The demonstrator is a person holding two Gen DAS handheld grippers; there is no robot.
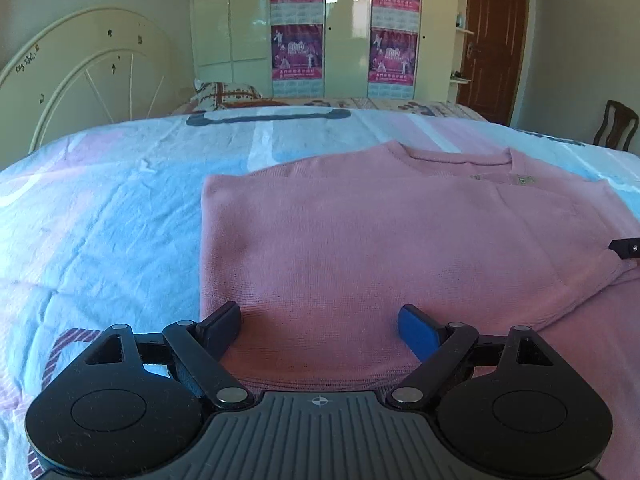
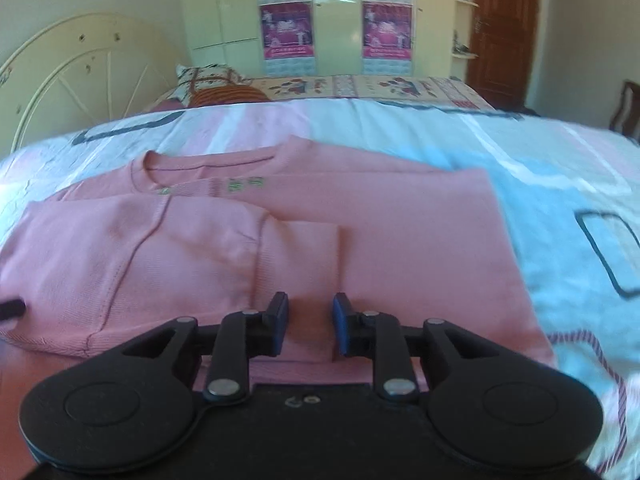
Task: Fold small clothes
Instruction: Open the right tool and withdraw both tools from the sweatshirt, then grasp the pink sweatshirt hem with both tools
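A pink knit sweater (image 1: pixel 360 240) lies flat on the bed, both sides folded inward, collar at the far end. In the right wrist view the sweater (image 2: pixel 400 240) has a folded sleeve cuff (image 2: pixel 298 252) on top. My left gripper (image 1: pixel 320 328) is open wide and empty, low over the sweater's near hem at its left side. My right gripper (image 2: pixel 310 324) is partly open, jaws a narrow gap apart over the fabric below the cuff, gripping nothing. A right fingertip (image 1: pixel 626 249) shows at the left wrist view's right edge.
The bed has a blue, pink and white patterned quilt (image 1: pixel 100 220). A cream metal headboard (image 1: pixel 80 68) stands at the left, a pillow (image 1: pixel 224 94) behind. Wardrobe doors with posters (image 1: pixel 298 24), a brown door (image 1: pixel 496 40) and a wooden chair (image 1: pixel 616 124) are beyond.
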